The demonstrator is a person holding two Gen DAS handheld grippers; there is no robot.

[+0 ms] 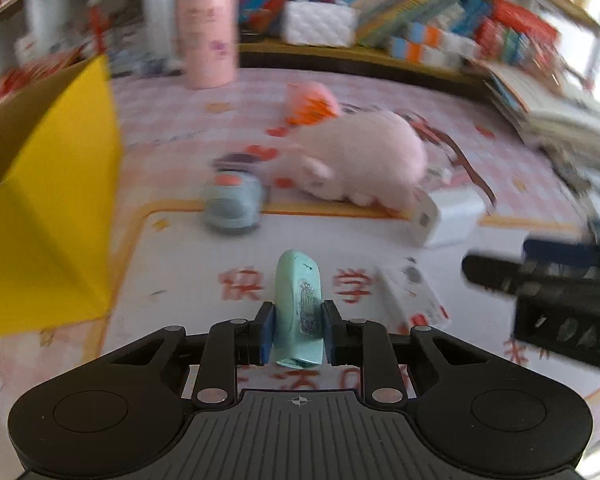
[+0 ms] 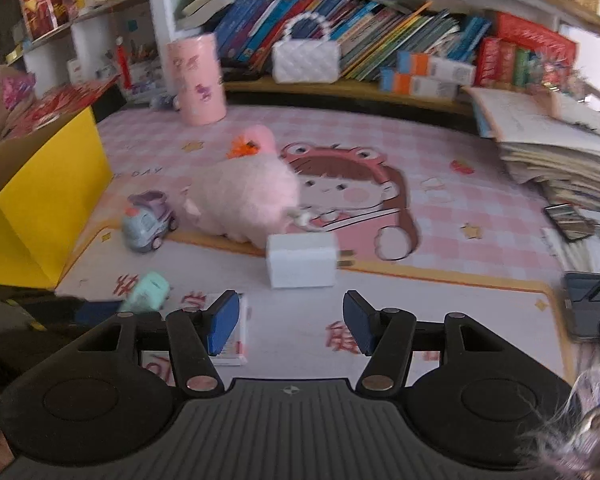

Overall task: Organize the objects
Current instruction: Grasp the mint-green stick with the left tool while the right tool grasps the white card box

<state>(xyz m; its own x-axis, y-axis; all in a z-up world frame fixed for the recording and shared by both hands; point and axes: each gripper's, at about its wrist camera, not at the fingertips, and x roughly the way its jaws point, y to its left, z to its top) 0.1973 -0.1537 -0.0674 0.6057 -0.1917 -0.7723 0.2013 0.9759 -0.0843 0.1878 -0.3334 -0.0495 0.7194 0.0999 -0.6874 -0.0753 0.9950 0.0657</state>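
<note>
The left gripper (image 1: pixel 298 326) has its blue pads pressed against both sides of a small mint-green eraser (image 1: pixel 299 304), which stands upright between them above the desk mat (image 1: pixel 172 236). In the right wrist view the same eraser (image 2: pixel 148 292) shows at the lower left, just off the white part of the mat.

The right gripper (image 2: pixel 290 320) hangs with its jaws partly apart and nothing between them; a white charger plug (image 2: pixel 301 260) lies on the mat beyond its fingertips, prongs pointing right. Under its left finger sits a small flat white card box (image 2: pixel 232 340).

A yellow cardboard box (image 2: pixel 48 208) stands open at the left edge of the desk (its inside is brown, and what lies in it cannot be made out from either camera). A tall pink cylinder tub (image 2: pixel 198 80) stands at the back of the mat, its contents hidden. Behind it a white quilted handbag (image 2: pixel 306 60) with a bead handle rests on the shelf in front of a row of books (image 2: pixel 340 20).

In the middle of the mat lies a pink plush toy (image 2: pixel 244 196), with a small blue-and-purple toy car (image 2: pixel 148 220) just beside it on the left and a pink-and-orange toy (image 2: pixel 256 142) touching it from behind. A stack of papers (image 2: pixel 560 160) sits at the right.
</note>
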